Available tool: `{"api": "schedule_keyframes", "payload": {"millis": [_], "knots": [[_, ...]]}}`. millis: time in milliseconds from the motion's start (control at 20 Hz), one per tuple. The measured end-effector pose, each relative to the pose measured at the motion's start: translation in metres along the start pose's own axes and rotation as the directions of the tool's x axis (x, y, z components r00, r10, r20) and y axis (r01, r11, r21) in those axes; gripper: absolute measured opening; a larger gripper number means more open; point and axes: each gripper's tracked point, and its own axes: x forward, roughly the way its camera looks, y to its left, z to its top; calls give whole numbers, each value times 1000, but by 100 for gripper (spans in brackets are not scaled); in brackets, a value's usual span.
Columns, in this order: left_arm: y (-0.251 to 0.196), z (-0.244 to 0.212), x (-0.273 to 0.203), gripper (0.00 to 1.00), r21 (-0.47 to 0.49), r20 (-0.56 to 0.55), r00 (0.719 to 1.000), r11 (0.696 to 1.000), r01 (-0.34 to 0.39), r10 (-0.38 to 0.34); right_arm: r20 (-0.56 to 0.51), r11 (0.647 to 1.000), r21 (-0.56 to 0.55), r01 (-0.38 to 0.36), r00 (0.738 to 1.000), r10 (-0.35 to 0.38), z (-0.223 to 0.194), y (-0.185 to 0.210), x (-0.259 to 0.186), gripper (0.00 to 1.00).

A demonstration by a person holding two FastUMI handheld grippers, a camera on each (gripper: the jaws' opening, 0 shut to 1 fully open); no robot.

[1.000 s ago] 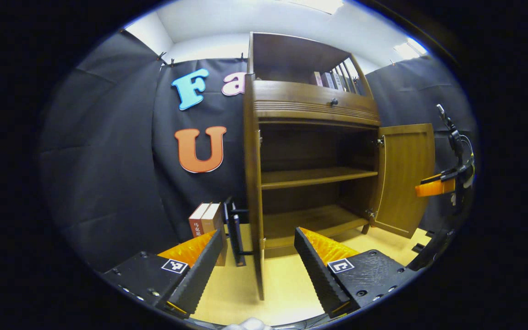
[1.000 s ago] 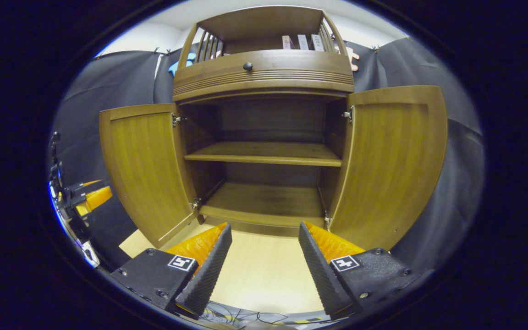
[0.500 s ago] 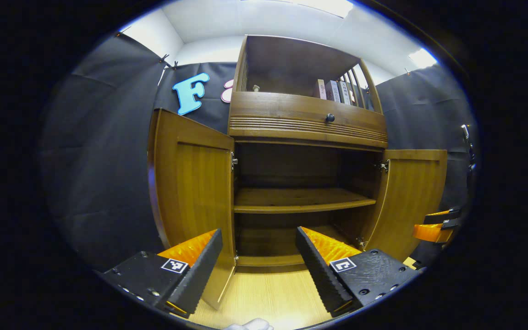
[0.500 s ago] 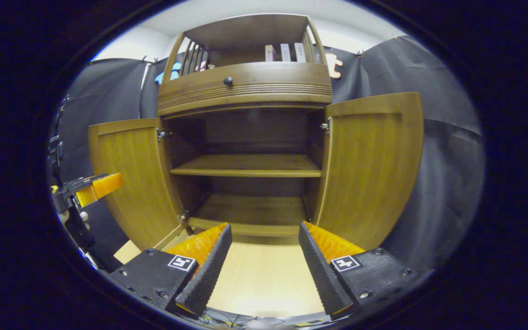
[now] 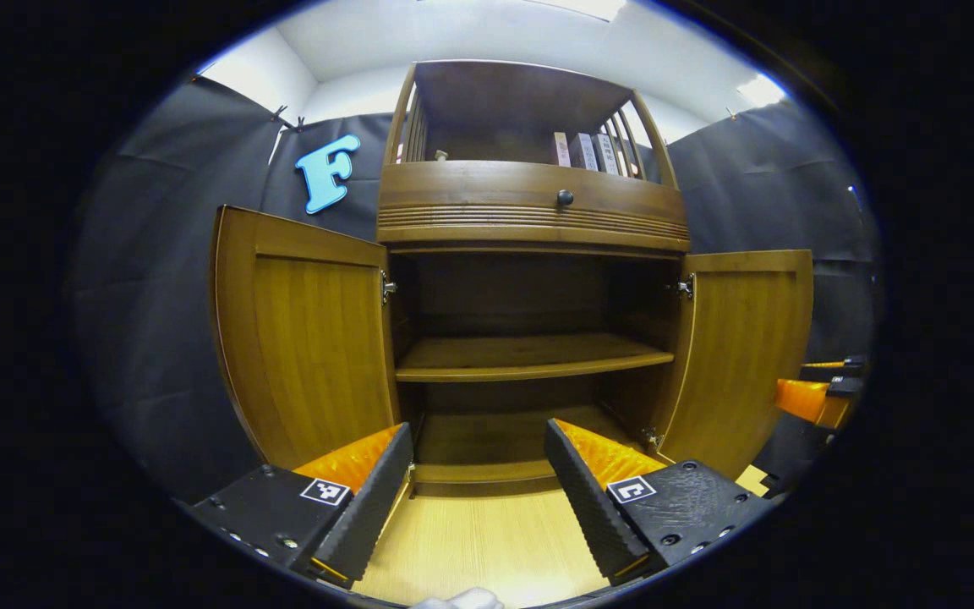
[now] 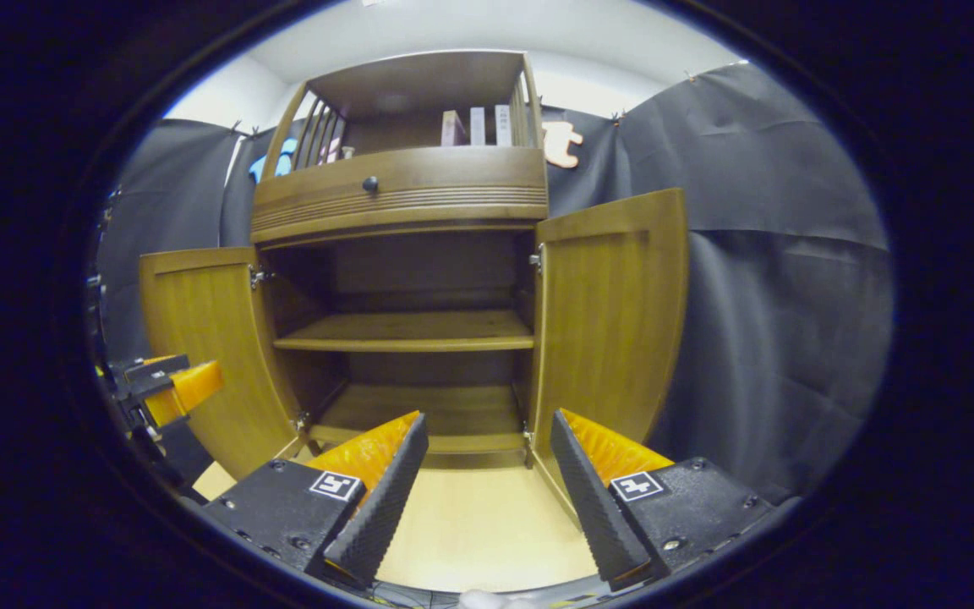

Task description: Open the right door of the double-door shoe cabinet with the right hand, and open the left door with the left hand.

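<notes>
Both doors of the shoe cabinet stand wide open, the left door at nine o'clock and the right door at three, and the left gripper and right gripper hang back with fingers apart holding nothing, so I think a careless swing forward could bump a door edge and knock it partly shut.

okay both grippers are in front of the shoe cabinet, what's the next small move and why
Probably none on the doors: just ease both grippers back. The left door and right door both stand swung wide, showing the bare shelf inside the cabinet. The left gripper and right gripper are open, holding nothing and apart from the doors, so the opening looks done.
</notes>
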Motion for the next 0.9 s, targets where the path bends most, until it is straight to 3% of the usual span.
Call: {"api": "schedule_keyframes", "payload": {"millis": [900], "knots": [[11,14,-17,95,19,48,998,999,-39,38,13,996,-41,-73,997,74,8,25,5,93]]}}
